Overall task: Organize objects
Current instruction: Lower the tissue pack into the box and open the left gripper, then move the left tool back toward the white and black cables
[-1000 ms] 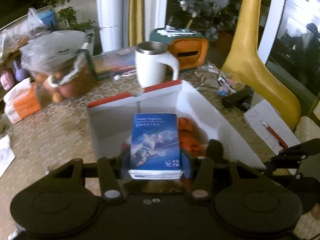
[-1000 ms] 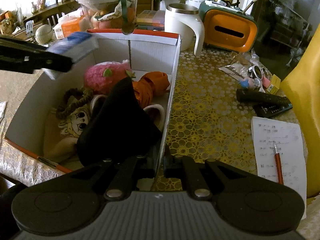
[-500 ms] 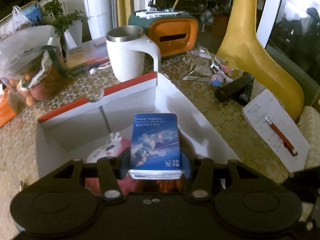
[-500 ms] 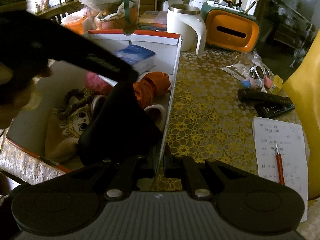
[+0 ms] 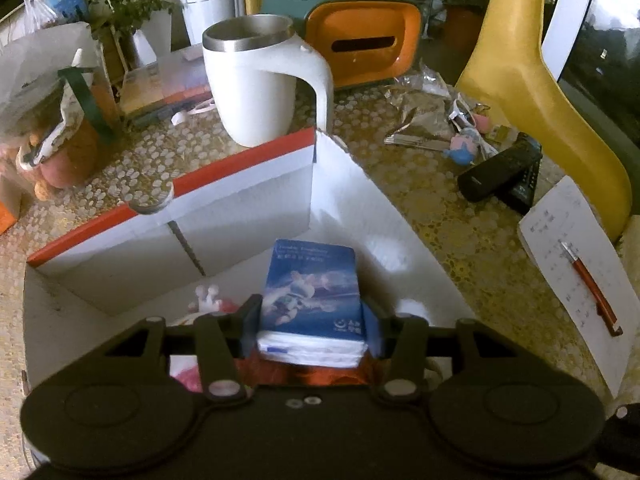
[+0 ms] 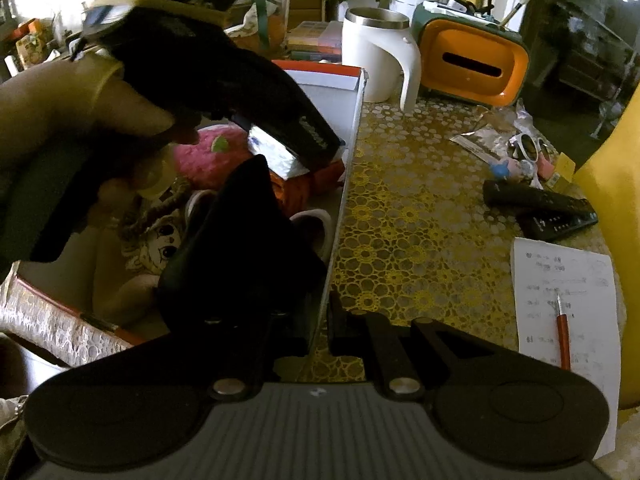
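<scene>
Item 1, your left gripper point(image 5: 310, 316): its jaws are clamped on a blue tissue pack point(image 5: 311, 294), pads pressed against the pack's two long sides, white tissue edge facing the camera. You hold the pack tilted nose-down over the inside of the white cardboard box point(image 5: 240, 200), near the box's right wall.

Item 2, your right gripper point(image 6: 320, 320): jaws drawn together on the right wall of the same box point(image 6: 348, 184), one finger inside and one outside, pinching the thin card edge.

Item 3, box contents as seen from the right wrist: a pink plush strawberry point(image 6: 212, 156), orange cloth point(image 6: 320, 176) beneath the pack, a cartoon-print cloth point(image 6: 156, 240), a dark fabric piece point(image 6: 240, 248) close to the lens. Your left hand point(image 6: 80, 112) and its gripper body cover much of the box's far half.

Item 4, tabletop outside the box, on a gold lace-pattern cloth point(image 6: 420, 232): a white mug with steel rim point(image 5: 256, 84) just behind the box's red-edged flap; an orange tissue holder point(image 5: 368, 48) behind the mug; two black remotes point(image 5: 504, 172); a sheet of paper point(image 5: 576, 272) with a red pen point(image 5: 592, 292) lying on it; a bag of fruit point(image 5: 52, 120) at far left
</scene>
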A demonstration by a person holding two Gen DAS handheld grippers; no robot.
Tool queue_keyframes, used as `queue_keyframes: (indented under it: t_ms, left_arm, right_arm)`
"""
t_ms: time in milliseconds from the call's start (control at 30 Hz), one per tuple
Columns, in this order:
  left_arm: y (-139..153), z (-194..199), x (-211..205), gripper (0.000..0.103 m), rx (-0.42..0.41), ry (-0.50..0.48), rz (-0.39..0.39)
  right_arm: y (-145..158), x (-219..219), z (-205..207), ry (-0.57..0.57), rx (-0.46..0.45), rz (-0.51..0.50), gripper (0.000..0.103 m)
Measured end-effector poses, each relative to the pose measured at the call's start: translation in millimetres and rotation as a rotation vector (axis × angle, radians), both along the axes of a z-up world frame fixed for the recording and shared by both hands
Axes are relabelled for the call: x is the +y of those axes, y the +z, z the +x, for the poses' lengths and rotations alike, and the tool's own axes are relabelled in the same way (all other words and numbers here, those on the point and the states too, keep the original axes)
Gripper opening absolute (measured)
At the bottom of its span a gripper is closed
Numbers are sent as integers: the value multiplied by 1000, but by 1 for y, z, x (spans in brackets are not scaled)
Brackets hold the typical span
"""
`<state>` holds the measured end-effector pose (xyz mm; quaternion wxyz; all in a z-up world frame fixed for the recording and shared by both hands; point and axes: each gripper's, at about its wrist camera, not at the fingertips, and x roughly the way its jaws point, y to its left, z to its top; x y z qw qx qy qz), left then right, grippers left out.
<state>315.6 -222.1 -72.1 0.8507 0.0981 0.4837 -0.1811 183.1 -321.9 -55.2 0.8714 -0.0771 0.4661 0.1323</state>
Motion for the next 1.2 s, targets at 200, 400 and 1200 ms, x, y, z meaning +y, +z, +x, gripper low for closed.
queue_keyframes:
  t_ms: [200, 400, 1200]
  left_arm:
    - [2, 0, 6, 58, 3, 17, -36]
    - [16, -12, 19, 68, -30, 15, -91]
    - [86, -91, 223, 89, -193, 168, -107]
  right_arm:
    - [0, -5, 6, -4, 21, 24, 9]
    - [-2, -7, 9, -28, 37, 37, 9]
    - [-5, 17, 3, -125, 31, -80, 8]
